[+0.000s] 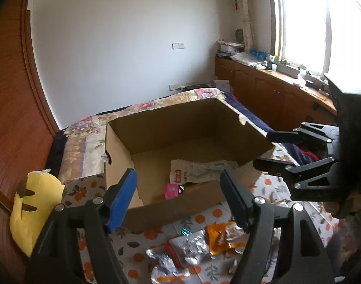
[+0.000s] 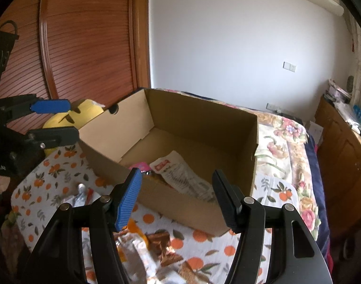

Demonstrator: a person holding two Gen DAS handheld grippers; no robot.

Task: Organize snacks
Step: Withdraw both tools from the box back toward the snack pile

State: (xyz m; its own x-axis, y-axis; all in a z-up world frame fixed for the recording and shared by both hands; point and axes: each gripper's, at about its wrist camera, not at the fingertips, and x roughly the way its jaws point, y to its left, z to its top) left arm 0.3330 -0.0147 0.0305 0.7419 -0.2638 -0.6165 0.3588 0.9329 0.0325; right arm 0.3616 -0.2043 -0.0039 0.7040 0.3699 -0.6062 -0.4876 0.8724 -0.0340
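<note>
An open cardboard box (image 1: 123, 146) (image 2: 227, 123) stands on the orange-print cloth. Inside lie a white printed snack bag (image 1: 199, 170) (image 2: 180, 175) and a pink packet (image 1: 172, 189) (image 2: 139, 165). Loose snacks lie on the cloth in front of the box: silver packets (image 1: 192, 246) (image 2: 137, 250), an orange packet (image 1: 221, 234) and a brown packet (image 2: 163, 239). My left gripper (image 1: 179, 196) is open and empty, above the box's near wall; it also shows in the right wrist view (image 2: 59, 118). My right gripper (image 2: 176, 198) is open and empty, above the near wall; it also shows in the left wrist view (image 1: 270, 149).
A yellow plush toy (image 1: 31, 208) (image 2: 69, 116) lies left of the box. The cloth (image 1: 270, 184) covers a floral bedspread (image 2: 287, 142). A wooden louvred door (image 2: 85, 42) stands at the left, and a wooden cabinet (image 1: 275, 90) with clutter runs under the window.
</note>
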